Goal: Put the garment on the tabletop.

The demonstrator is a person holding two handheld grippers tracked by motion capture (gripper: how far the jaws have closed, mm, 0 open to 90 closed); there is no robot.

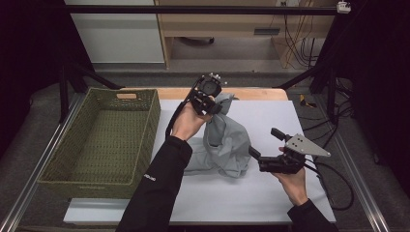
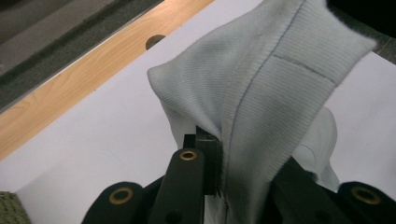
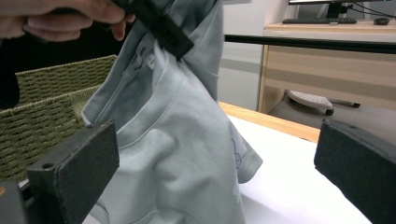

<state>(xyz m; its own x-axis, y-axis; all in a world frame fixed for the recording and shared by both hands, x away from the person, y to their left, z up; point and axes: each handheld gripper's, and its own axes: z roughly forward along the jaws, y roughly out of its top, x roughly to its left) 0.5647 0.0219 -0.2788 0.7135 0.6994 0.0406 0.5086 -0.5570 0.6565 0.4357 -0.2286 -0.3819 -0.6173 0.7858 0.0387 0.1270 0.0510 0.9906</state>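
A pale grey-blue garment (image 1: 225, 140) hangs in a bunch above the white table cover (image 1: 275, 113), its lower part resting on the cover. My left gripper (image 1: 216, 106) is lifted at the back of the table and shut on the garment's upper edge. In the left gripper view the ribbed cloth (image 2: 271, 93) is pinched between the jaws of the left gripper (image 2: 208, 142). My right gripper (image 1: 266, 143) is low at the garment's right side and open. In the right gripper view, the wide-apart pads of the right gripper (image 3: 219, 158) flank the hanging garment (image 3: 177, 140) without touching it.
A green woven basket (image 1: 151, 128) stands empty at the table's left, also seen as the basket (image 3: 42, 107) behind the cloth. A wooden table edge (image 1: 256, 93) runs along the back. Black frame bars and cables (image 1: 333, 179) lie to the right.
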